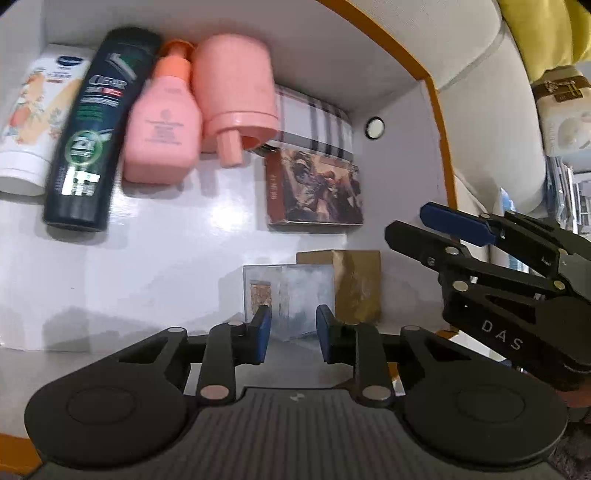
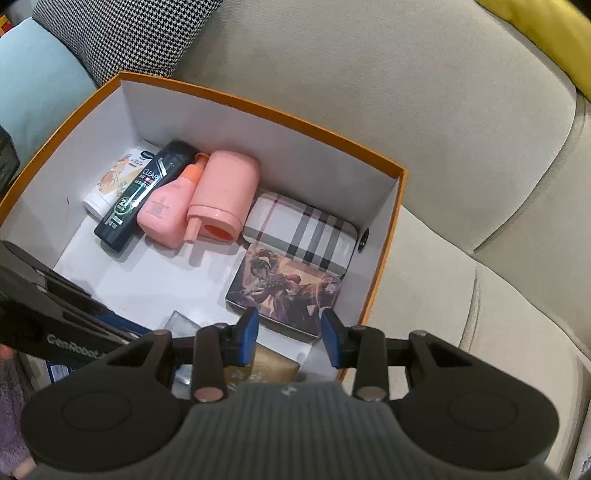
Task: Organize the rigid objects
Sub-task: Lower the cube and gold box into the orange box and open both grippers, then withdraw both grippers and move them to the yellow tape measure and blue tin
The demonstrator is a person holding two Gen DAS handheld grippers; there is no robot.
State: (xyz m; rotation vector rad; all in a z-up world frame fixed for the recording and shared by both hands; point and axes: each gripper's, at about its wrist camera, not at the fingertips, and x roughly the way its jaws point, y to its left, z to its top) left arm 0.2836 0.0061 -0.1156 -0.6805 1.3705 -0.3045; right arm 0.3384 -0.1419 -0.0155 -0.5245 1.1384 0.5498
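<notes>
An orange box [image 2: 258, 107] with a white inside rests on a sofa. Along its far wall lie a white tube [image 1: 33, 110], a dark shampoo bottle [image 1: 92, 129], a pink bottle [image 1: 162, 125], a pink cup [image 1: 236, 88] and a plaid case [image 1: 314, 122]. Nearer lie a picture box [image 1: 317, 192], a brown box [image 1: 358, 284] and a clear grey box [image 1: 291, 291]. My left gripper [image 1: 293, 332] hovers open just in front of the clear grey box, its pads off it. My right gripper [image 2: 290, 334] is open and empty over the picture box's [image 2: 284, 295] near corner.
A beige sofa cushion [image 2: 406, 110] surrounds the box. A houndstooth pillow [image 2: 122, 33] and a light blue pillow [image 2: 33, 85] lie behind it at the left, and a yellow cushion [image 2: 535, 33] at the far right. The box floor [image 1: 166, 240] left of the small boxes is bare.
</notes>
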